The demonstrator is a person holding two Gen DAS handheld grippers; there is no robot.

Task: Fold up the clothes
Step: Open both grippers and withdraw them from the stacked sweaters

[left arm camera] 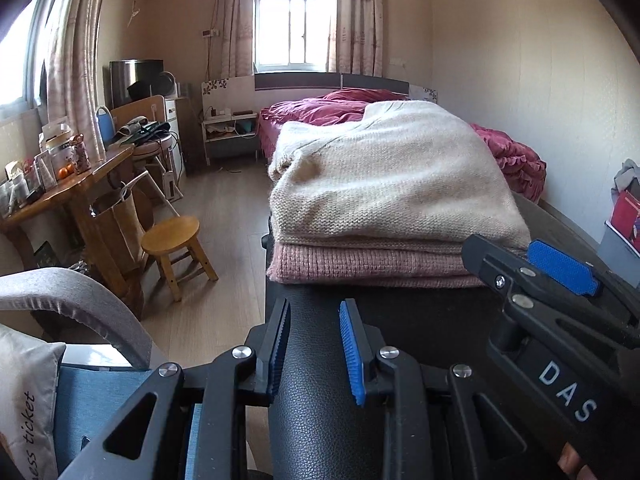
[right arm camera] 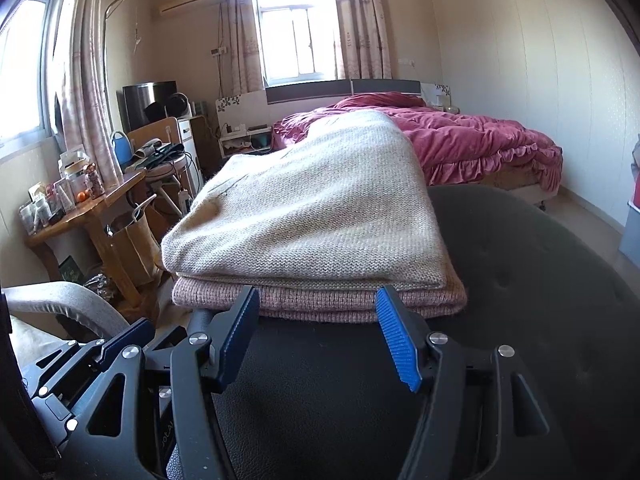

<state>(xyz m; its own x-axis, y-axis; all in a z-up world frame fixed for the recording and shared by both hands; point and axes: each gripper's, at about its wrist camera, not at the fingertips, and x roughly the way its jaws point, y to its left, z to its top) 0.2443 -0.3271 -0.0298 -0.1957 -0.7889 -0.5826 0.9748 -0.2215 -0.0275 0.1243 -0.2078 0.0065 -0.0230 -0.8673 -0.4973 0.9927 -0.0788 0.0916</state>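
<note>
A folded cream knit sweater [left arm camera: 384, 176] [right arm camera: 312, 216] lies on top of a folded pink knit sweater [left arm camera: 360, 264] [right arm camera: 320, 300]. Both rest on a black leather seat [left arm camera: 400, 312] [right arm camera: 520, 280]. My left gripper [left arm camera: 316, 344] hovers over the seat's near left edge, short of the stack, open by a narrow gap with nothing between its blue pads. My right gripper [right arm camera: 318, 320] is open wide, its fingertips right at the pink sweater's near edge and not pinching cloth. It also shows at the right of the left wrist view as the right gripper [left arm camera: 520, 256], beside the stack's near right corner.
A small wooden stool [left arm camera: 172, 240] and a cluttered wooden table [left arm camera: 80, 184] with a paper bag [left arm camera: 116, 216] stand on the left. A grey chair arm [left arm camera: 80, 292] is at the near left. A bed with a red quilt [right arm camera: 480, 140] lies behind the stack.
</note>
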